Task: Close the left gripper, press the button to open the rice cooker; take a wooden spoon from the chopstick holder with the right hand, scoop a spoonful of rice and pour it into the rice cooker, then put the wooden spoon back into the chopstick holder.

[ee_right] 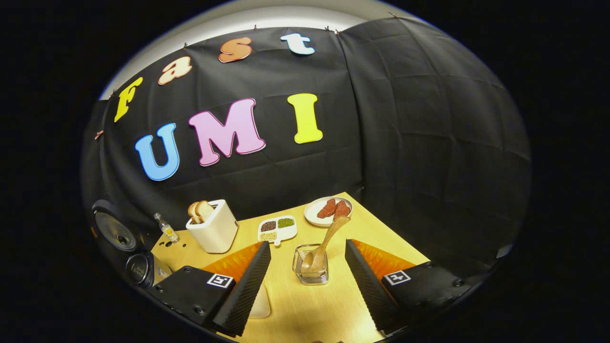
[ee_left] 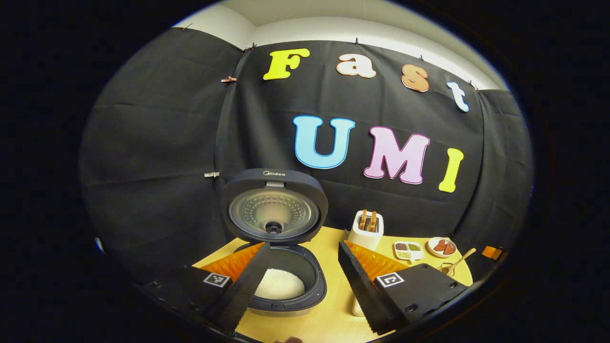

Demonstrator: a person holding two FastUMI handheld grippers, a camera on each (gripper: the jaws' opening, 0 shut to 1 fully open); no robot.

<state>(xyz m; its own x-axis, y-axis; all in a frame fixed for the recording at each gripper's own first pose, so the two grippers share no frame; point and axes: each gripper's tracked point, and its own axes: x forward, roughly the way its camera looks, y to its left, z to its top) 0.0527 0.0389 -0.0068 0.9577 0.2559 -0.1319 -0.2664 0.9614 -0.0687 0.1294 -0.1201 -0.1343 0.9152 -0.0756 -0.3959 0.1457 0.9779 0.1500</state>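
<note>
In the left gripper view the left gripper (ee_left: 300, 286) stands with its fingers spread wide and nothing between them, hanging just above the near edge of the wooden table (ee_left: 329, 319). The rice cooker (ee_left: 286, 281) sits straight ahead and a little left of the gap: its lid (ee_left: 274, 205) is swung up and back, upright against the booth wall, and the open pot shows a mound of white rice (ee_left: 281, 283) that the left finger partly covers. Farther right on the table stand a white toaster (ee_left: 366, 231) with bread in its slots, a divided dish of beans (ee_left: 408, 250) and a plate with red pieces (ee_left: 442, 247). In the right gripper view the right gripper (ee_right: 307, 281) is likewise wide open and empty. The glass chopstick holder (ee_right: 310, 270) stands on the table between its two fingers, touching neither, slightly beyond the tips. The wooden spoon (ee_right: 326, 245) rests in it bowl-down, its handle leaning up and to the right toward the far plate. A small white dish (ee_right: 261, 305) lies partly hidden behind the left finger; whether it holds rice cannot be told.
</note>
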